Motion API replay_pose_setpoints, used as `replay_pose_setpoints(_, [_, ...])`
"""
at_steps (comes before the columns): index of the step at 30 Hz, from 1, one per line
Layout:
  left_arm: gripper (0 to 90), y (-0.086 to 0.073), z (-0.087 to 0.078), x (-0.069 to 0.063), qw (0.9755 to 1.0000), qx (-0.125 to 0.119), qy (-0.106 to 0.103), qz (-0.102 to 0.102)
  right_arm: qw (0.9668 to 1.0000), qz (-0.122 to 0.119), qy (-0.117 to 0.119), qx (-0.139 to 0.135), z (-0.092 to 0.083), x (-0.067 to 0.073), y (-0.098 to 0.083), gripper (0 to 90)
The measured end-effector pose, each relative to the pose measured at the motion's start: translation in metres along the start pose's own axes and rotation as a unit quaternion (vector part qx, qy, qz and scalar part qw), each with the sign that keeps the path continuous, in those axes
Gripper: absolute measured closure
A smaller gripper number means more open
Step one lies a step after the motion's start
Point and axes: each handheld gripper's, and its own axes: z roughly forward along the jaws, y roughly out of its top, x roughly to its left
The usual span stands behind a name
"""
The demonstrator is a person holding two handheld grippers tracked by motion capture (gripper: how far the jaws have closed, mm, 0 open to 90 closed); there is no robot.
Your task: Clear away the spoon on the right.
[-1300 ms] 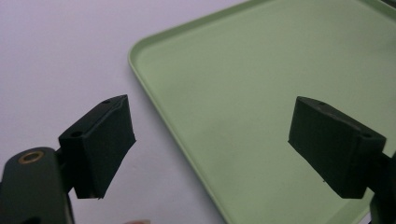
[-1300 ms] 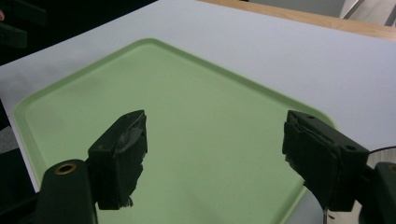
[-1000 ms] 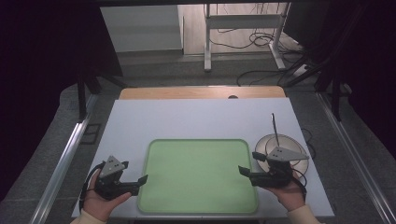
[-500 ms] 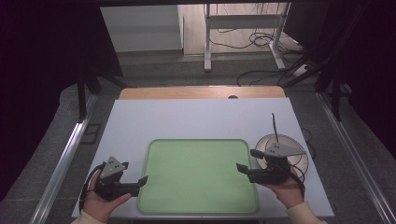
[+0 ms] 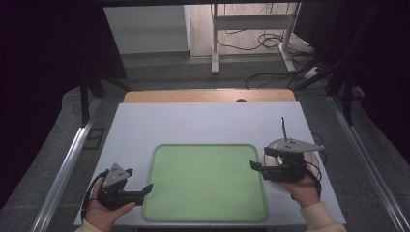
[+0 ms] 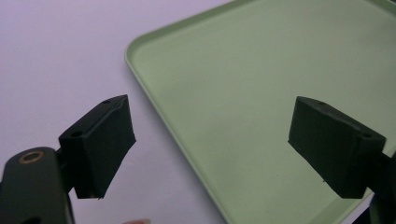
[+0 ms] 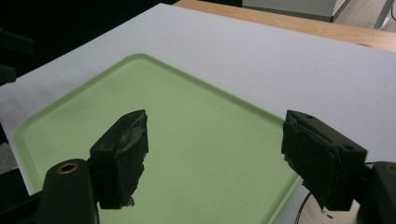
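White table top (image 5: pixel 203 121) fills the middle of the room, with a strip of brown wood (image 5: pixel 208 95) at its far edge and dark floor with cables behind it. On the table lies a flat green tray (image 5: pixel 205 179), close to the near edge. It has nothing on it.

The left gripper (image 5: pixel 145 189) is held in a hand (image 5: pixel 99 212) at the tray's near left corner. Its two black jaws are spread wide apart, one over the white table and one over the tray, and they grip nothing.

The right gripper (image 5: pixel 257 166) is held in the other hand (image 5: pixel 302 188) at the tray's right side. Its jaws are spread wide too, over the tray, and hold nothing. A round see-through thing (image 5: pixel 314 157) sits on the table just beside the tray, under this gripper. I cannot tell what it is.
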Motion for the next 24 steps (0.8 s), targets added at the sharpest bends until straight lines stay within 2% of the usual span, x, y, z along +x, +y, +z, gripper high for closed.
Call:
replay_pose_setpoints(8, [14.1,0.000,-0.001,0.001,1.0000,-0.002,-0.001,-0.002,1.0000,0.004,-0.006,0.003,-0.002,-0.013,0.015,24.4])
replay_pose_setpoints(9, [14.1,0.000,-0.001,0.001,1.0000,-0.001,-0.001,-0.002,0.9999,0.006,-0.010,0.002,-0.002,-0.018,0.019,24.5])
replay_pose_setpoints(24, [14.1,-0.001,0.001,0.003,1.0000,0.005,0.001,-0.006,0.9996,0.020,-0.012,0.016,0.002,-0.048,0.041,24.7])
